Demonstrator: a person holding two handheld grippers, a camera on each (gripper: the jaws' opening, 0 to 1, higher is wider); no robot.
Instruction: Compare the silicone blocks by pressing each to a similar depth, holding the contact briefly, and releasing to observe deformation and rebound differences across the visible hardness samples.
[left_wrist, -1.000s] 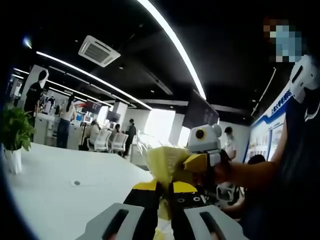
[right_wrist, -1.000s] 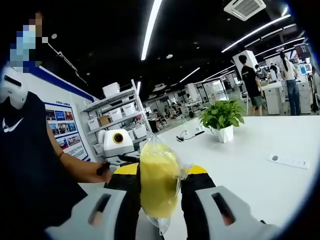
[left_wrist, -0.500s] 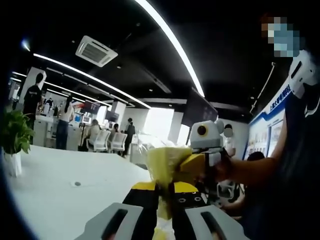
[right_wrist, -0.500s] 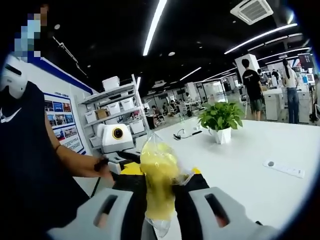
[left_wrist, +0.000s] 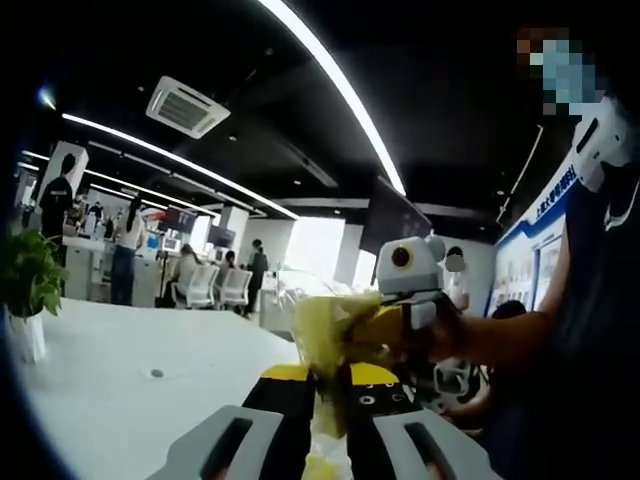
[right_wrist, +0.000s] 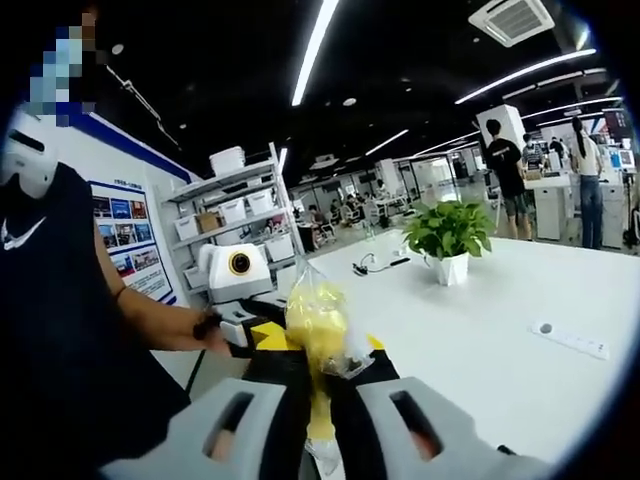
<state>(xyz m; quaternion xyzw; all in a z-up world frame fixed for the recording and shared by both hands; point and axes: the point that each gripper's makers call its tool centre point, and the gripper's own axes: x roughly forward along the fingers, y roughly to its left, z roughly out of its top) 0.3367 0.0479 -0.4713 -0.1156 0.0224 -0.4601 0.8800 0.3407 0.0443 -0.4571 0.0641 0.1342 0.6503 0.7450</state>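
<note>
- Gripping the bagged yellow silicone block (right_wrist: 317, 330) in my right claw (right_wrist: 320, 400) — jaws pinched tight on its lower part, up above the white surface (right_wrist: 480, 300).
- My left claw (left_wrist: 325, 410) is clamped on the same block (left_wrist: 330, 335) too.
- Potted plant (right_wrist: 447, 235) stands on the surface, well apart.

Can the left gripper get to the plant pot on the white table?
Probably not right now. The left gripper is shut on the yellow bagged block, which the right gripper also pinches. The plant pot stands far across the table, with nothing in between.
</note>
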